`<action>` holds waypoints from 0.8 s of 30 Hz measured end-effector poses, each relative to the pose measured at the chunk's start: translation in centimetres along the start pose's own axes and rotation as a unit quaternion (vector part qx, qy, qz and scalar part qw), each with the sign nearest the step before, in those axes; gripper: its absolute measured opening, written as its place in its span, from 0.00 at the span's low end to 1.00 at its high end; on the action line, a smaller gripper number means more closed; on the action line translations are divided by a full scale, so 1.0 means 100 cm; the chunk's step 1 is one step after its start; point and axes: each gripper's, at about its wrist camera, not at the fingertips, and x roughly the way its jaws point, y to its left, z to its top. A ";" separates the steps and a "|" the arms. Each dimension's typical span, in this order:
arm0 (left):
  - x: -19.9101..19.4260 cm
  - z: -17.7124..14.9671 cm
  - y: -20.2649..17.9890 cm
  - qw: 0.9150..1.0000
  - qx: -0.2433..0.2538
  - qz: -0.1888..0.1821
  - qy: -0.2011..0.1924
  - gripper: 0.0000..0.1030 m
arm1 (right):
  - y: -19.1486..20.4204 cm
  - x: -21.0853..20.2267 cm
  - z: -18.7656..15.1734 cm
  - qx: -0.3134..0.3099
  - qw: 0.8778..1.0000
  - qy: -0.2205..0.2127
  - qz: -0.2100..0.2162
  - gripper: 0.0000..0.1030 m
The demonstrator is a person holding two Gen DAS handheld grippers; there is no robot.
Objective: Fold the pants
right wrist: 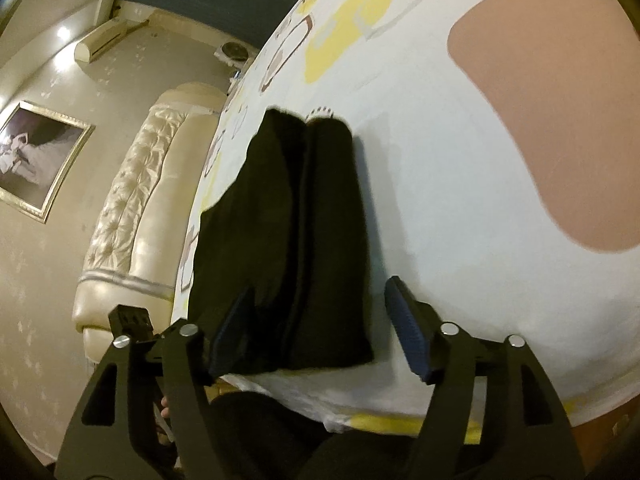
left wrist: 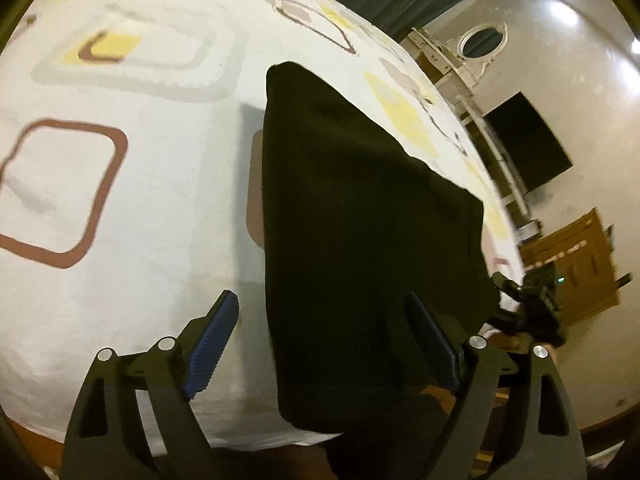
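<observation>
The black pants (left wrist: 360, 220) lie folded lengthwise into a long strip on the bed's white patterned sheet (left wrist: 140, 200), running away from me. My left gripper (left wrist: 320, 300) hangs open over the strip's near end. Its left pad is over bare sheet and its right pad over the cloth, and neither presses on it. In the right wrist view the same pants (right wrist: 288, 220) show two layers side by side. My right gripper (right wrist: 320, 288) is open astride the near end, with the left pad at the cloth's left edge and the right pad over bare sheet (right wrist: 460, 220).
The bed's near edge runs just under both grippers, with a person's dark-clothed legs (right wrist: 280, 432) below it. A cream tufted headboard (right wrist: 132, 200) and a framed picture (right wrist: 36, 160) stand to the left. A dark screen (left wrist: 528, 144) and a wooden cabinet (left wrist: 572, 256) are beyond the bed's right side.
</observation>
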 end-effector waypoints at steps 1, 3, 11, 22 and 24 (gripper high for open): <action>0.003 0.005 0.005 1.000 -0.009 -0.008 0.004 0.82 | 0.000 0.002 0.004 0.000 1.000 0.000 0.000 0.69; 0.010 0.015 0.012 1.000 -0.020 -0.020 0.011 0.82 | 0.003 0.007 0.011 -0.004 1.000 -0.004 -0.001 0.71; 0.038 0.058 0.022 0.998 -0.040 -0.051 0.020 0.83 | 0.010 0.046 0.061 -0.002 1.000 -0.001 0.007 0.74; 0.060 0.085 0.018 0.999 0.002 -0.030 0.039 0.61 | 0.007 0.073 0.083 -0.020 0.999 0.031 0.001 0.44; 0.060 0.081 0.015 0.999 0.018 -0.034 0.037 0.42 | 0.008 0.071 0.081 -0.020 0.999 0.026 0.006 0.39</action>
